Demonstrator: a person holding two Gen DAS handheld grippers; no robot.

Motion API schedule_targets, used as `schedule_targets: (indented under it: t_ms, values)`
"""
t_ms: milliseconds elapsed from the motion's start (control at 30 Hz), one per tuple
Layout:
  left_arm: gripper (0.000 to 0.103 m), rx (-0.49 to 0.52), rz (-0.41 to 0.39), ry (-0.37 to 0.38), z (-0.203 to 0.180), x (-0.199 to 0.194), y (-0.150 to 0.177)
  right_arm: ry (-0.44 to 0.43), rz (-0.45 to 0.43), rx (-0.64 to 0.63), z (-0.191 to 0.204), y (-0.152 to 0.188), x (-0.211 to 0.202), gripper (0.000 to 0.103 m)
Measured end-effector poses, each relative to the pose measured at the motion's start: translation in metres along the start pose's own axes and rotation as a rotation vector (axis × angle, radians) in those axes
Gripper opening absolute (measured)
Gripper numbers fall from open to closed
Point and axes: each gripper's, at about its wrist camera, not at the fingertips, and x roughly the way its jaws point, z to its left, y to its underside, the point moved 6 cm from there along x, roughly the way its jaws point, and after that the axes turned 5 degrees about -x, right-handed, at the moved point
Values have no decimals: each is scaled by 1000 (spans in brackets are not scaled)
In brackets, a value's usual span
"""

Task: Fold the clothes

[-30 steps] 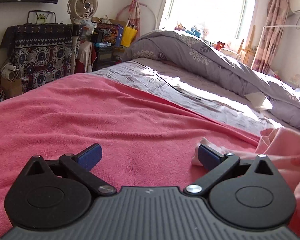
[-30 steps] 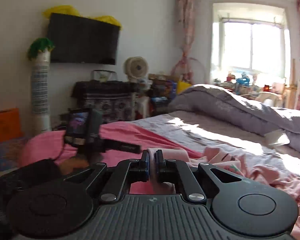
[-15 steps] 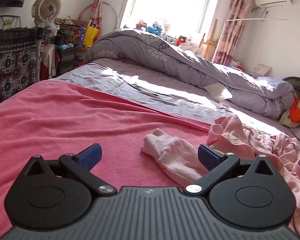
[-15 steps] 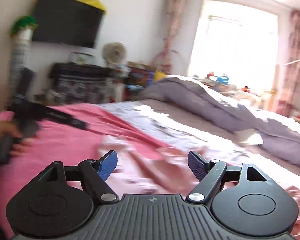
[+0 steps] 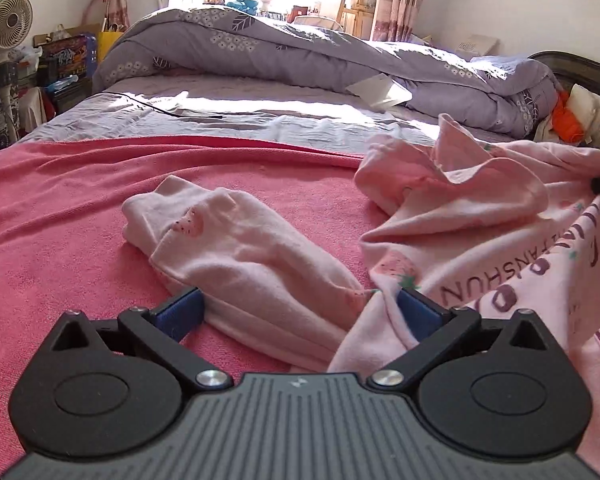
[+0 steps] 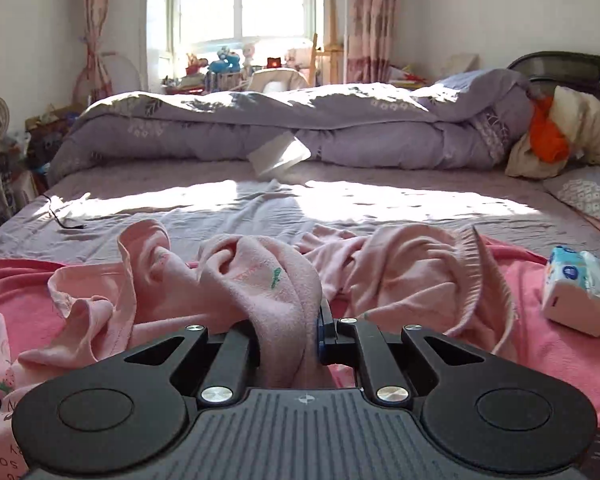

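Closing on a thick fold of the pale pink garment (image 6: 268, 280), the right tool (image 6: 288, 332) has the cloth bunched between its jaws, and the pads seem already to press it; I judge this as the grasp that will lift or spread the piece for folding. The garment lies crumpled on the pink blanket (image 5: 60, 208) that covers the near part of the bed, with a strawberry print and dark letters visible in the left wrist view. The left tool (image 5: 296, 312) stands wide apart and grasps nothing: one sleeve (image 5: 236, 256) of the garment lies flat on the blanket between its jaws, and a fold of cloth rests against its right pad without being pinched. It is probably placed there to take the sleeve as the second holding point. A tissue pack (image 6: 580, 292) lies on the blanket at the right, apart from the cloth, and the rolled grey duvet (image 6: 300, 132) stays far behind.
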Motion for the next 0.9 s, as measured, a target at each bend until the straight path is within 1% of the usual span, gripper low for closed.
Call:
schedule_targets:
  t_ms: [33, 67, 100, 133, 167, 200, 233, 267, 300, 333, 367, 400, 433, 467, 500, 533, 567, 600, 633, 667, 733, 800, 833, 900]
  values:
    - [103, -7, 5, -4, 1, 1, 0, 30, 70, -28, -9, 8, 4, 48]
    - [103, -11, 5, -3, 2, 1, 0, 75, 116, -59, -16, 14, 6, 56]
    - [103, -14, 3, 0, 3, 0, -1, 130, 145, -93, -22, 20, 7, 59]
    - [103, -18, 3, 3, 4, 1, -2, 186, 173, -126, -28, 25, 7, 59]
    - [103, -21, 2, 6, 4, 1, -3, 215, 161, -131, -30, 23, 3, 59]
    - [103, -25, 0, 10, 5, 1, -3, 209, 112, -105, -29, 15, -7, 60]
    - [103, -29, -2, 13, 6, 0, -3, 181, 59, -78, -24, 6, -17, 65]
    - [103, -33, -4, 17, 6, 0, -3, 107, 2, -68, -12, -4, -26, 69]
    - [103, -44, -13, 21, 8, -2, -4, 0, -33, -90, 8, -14, -32, 77]
    - [103, -59, -26, 26, 11, -5, -5, -105, -41, -131, 34, -21, -32, 81]
    - [103, -87, -47, 22, 17, -10, -7, -177, -34, -181, 63, -26, -27, 81]
    - [103, -121, -73, 14, 25, -17, -9, -231, -22, -235, 95, -28, -19, 81]
    - [102, -160, -106, -4, 38, -27, -12, -261, -12, -289, 120, -29, -9, 81]
    - [101, -202, -142, -26, 53, -40, -16, -266, -12, -354, 147, -29, 7, 81]
    - [100, -230, -189, -59, 70, -56, -19, -262, -11, -419, 174, -30, 24, 79]
    - [97, -252, -243, -98, 89, -73, -22, -253, 3, -464, 191, -31, 39, 60]
    - [97, -286, -297, -134, 108, -91, -25, -224, 50, -483, 206, -31, 59, 35]
    - [97, -326, -351, -170, 128, -109, -27, -203, 106, -474, 216, -34, 78, 7]
    - [97, -371, -398, -191, 146, -125, -29, -210, 137, -447, 225, -41, 90, 4]
    - [97, -419, -436, -200, 164, -138, -30, -219, 118, -435, 236, -53, 95, 4]
    - [97, -476, -469, -234, 188, -150, -29, -234, -6, -448, 265, -88, 88, 4]
    - [98, -491, -474, -292, 204, -156, -27, -341, -122, -415, 305, -129, 70, 4]
    - [98, -488, -472, -330, 211, -158, -26, -385, -159, -409, 324, -143, 61, 4]
    - [98, -487, -481, -402, 222, -163, -23, -488, -243, -428, 362, -160, 44, 4]
